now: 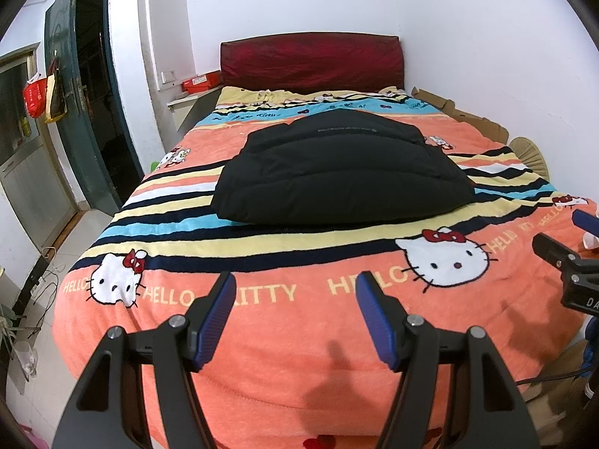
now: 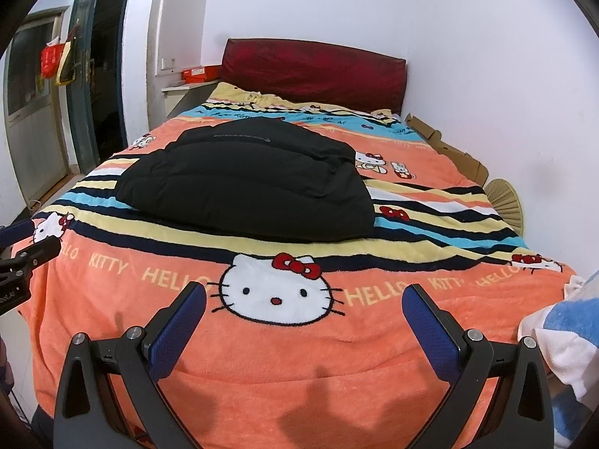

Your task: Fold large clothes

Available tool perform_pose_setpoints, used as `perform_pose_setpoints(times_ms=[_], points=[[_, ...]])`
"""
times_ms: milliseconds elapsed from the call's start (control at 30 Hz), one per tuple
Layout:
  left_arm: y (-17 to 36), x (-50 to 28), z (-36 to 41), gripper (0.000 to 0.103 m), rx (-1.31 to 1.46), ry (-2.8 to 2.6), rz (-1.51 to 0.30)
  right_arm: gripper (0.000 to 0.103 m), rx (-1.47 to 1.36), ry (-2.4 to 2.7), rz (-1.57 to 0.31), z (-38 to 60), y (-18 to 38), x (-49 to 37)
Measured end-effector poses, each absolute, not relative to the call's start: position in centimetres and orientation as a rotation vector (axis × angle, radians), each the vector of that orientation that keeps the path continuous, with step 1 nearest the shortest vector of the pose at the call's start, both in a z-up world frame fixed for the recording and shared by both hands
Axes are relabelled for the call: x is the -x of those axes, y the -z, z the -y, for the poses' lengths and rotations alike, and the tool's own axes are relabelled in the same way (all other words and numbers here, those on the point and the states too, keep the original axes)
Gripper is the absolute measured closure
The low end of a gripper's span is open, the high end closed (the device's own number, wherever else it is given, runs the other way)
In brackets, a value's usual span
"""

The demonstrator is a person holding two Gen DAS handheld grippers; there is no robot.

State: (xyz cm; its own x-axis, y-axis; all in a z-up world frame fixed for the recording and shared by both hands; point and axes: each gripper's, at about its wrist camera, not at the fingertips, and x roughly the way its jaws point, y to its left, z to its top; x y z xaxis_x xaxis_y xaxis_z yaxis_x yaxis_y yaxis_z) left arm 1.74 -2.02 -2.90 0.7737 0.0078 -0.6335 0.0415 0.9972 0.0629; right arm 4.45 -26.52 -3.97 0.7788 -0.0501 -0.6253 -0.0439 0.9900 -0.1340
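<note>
Black puffy jacket (image 1: pixel 340 172) lies mid-bed on the Hello Kitty blanket (image 1: pixel 262 321) as a compact rectangular bundle, looks already folded, likely centred there for flat room. Left tongs (image 1: pixel 295 299) and right tongs (image 2: pixel 304 308) hover over the foot of the bed, both spread wide and gripping nothing, well apart from the jacket, probably free between steps.
</note>
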Motion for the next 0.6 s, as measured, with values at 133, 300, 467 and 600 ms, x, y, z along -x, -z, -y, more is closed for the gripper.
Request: perform_pose_setpoints(times_ms=[133, 300, 467, 600], points=[[3.25, -1.72, 2.01, 0.038, -0.079, 0.019, -0.692, 0.0, 0.142, 0.006, -0.679, 26.49, 3.93, -4.45], [3.14, -1.98, 1.74, 0.038, -0.078, 0.026, -0.702, 0.0, 0.141, 0.006, -0.681, 26.44, 3.88, -4.41], [3.19, -2.04, 1.74, 0.038, -0.077, 0.032, -0.709, 0.0, 0.142, 0.008, -0.682, 26.52, 3.77, -4.42], [3.15, -2.18, 1.59, 0.038, -0.076, 0.033, -0.711, 0.0, 0.142, 0.007, -0.683, 26.53, 3.78, -4.39]])
